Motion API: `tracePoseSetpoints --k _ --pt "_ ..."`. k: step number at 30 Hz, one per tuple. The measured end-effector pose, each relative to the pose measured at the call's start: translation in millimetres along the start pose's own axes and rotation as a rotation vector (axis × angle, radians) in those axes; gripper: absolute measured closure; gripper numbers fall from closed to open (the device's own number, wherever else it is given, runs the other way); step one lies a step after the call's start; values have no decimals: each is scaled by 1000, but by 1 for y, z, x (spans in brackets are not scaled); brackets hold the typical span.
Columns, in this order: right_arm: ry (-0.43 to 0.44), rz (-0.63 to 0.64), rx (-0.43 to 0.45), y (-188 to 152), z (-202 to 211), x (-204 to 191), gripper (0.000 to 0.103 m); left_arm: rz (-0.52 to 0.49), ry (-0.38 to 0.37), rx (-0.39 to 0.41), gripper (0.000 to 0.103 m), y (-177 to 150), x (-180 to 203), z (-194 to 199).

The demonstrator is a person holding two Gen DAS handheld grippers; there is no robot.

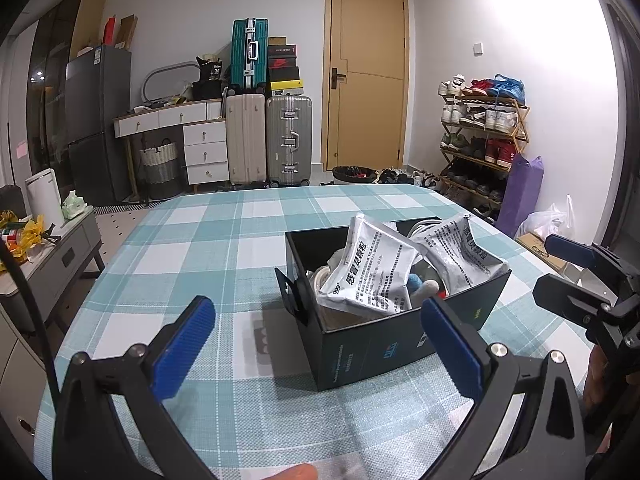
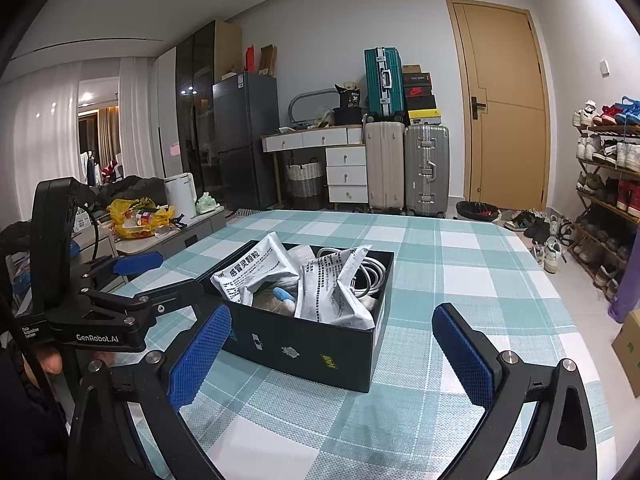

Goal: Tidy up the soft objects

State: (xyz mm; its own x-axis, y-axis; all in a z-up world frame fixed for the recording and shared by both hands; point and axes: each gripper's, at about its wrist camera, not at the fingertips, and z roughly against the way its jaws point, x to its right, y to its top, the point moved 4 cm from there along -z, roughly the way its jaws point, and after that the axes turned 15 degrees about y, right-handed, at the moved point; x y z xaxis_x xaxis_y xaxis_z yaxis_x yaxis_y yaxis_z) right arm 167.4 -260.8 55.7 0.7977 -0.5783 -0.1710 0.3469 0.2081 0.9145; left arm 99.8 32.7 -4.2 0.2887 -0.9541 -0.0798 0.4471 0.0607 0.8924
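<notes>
Left wrist view takes in the bench (image 1: 224, 248) under its teal checked cloth, and on it the black box (image 1: 384, 344) that already holds the soft things: two silvery sachets (image 1: 372, 272) leaning upright, a white cable coil (image 2: 370, 274) behind them, and a small blue-and-white plush piece (image 1: 418, 285) low between them. Nothing loose lies on the cloth around the box, so the sorting looks nearly done — possibly only settling the contents is left.

Both tools stand back from the box, empty. The left gripper (image 1: 320, 350) has its jaws spread wide, framing the box's near corner; the right gripper (image 2: 330, 354) is spread just as wide on the long side (seen from the left camera, its jaws are apart as well).

The risk I see is in the sachets: they stick up above the rim and slump against each other, so a push from one jaw could tip one out over the wall, or slide the light box across the cloth. The two tools also sit near each other at the box's corner, and could knock together on a shared reach.
</notes>
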Motion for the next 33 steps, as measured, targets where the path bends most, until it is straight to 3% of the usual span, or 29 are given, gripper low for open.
tracePoseSetpoints --k 33 --pt "-1 3 4 -1 -2 0 1 1 -2 1 0 1 -1 1"
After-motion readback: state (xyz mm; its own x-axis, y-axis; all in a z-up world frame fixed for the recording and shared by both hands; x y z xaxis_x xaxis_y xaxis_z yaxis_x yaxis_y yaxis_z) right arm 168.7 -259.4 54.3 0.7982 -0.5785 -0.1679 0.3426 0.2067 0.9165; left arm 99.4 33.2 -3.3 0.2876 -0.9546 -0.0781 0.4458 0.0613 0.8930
